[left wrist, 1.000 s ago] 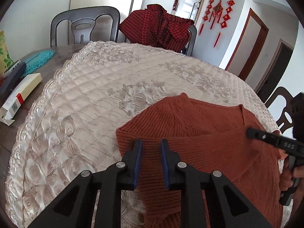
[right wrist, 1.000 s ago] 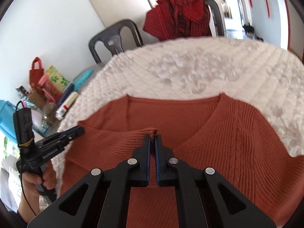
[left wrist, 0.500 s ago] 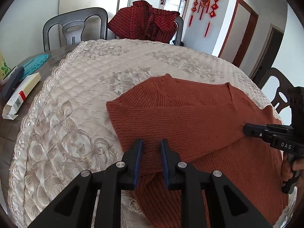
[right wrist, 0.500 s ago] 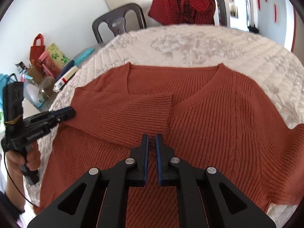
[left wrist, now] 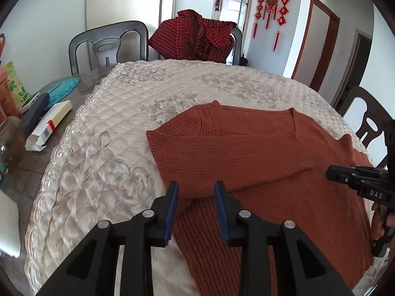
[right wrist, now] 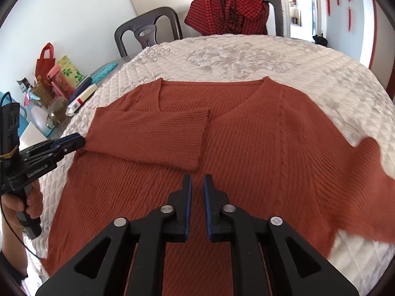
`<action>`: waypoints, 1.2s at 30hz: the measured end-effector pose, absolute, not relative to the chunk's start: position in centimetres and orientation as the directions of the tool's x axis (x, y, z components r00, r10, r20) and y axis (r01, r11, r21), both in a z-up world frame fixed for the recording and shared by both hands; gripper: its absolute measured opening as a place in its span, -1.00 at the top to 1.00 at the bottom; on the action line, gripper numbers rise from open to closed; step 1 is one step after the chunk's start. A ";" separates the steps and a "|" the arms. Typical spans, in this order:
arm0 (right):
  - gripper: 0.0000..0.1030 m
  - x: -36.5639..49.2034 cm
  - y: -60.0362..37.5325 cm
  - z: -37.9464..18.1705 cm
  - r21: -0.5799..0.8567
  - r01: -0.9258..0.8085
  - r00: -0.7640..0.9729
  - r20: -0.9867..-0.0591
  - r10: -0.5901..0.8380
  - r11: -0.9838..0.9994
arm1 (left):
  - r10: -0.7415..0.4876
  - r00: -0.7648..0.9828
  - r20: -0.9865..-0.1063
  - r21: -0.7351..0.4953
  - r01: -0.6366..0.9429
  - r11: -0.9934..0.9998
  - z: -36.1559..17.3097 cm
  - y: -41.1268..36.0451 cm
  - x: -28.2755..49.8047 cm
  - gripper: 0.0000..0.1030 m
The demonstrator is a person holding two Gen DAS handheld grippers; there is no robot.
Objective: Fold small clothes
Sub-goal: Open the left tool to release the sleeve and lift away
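A rust-orange knit V-neck sweater (right wrist: pixel 259 148) lies flat on the quilted cream table cover (right wrist: pixel 246 56). Its left sleeve (right wrist: pixel 153 133) is folded across the chest; the right sleeve (right wrist: pixel 365 162) lies spread out to the side. The sweater also shows in the left wrist view (left wrist: pixel 246 153). My left gripper (left wrist: pixel 195 190) is open and empty, above the sweater's left edge near the folded sleeve. My right gripper (right wrist: pixel 197 185) is slightly open and empty, just above the sweater's middle, near the cuff of the folded sleeve.
A red checked garment (right wrist: pixel 229 7) hangs over a far chair. A dark chair (left wrist: pixel 108 44) stands at the back left. Boxes (left wrist: pixel 49 123), bags (right wrist: pixel 44 59) and a jar (right wrist: pixel 56 113) crowd the bare table left of the cover. Another chair (left wrist: pixel 365 120) stands right.
Both grippers let go of the left sleeve, now lying folded across the chest, and pulled back toward me. The left jaws have opened wider.
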State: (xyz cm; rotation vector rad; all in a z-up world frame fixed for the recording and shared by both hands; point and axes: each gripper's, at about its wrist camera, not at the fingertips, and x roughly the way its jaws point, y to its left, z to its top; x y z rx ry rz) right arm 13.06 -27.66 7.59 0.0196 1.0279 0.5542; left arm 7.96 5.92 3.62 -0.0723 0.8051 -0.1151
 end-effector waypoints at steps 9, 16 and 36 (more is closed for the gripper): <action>0.25 8.3 -31.4 9.5 0.279 -0.402 0.448 -0.771 0.452 0.872 | -0.111 0.691 -0.714 -0.122 0.033 0.992 3.8 4.6 3.3 0.16; 0.25 6.2 -33.0 8.7 0.242 -0.372 0.450 -0.797 0.402 0.896 | -0.107 0.665 -0.739 -0.119 0.028 0.992 2.7 3.5 1.8 0.15; 0.25 6.0 -36.4 9.0 0.243 -0.310 0.500 -0.780 0.375 0.919 | -0.134 0.678 -0.722 -0.070 0.121 0.990 4.5 -1.8 3.9 0.08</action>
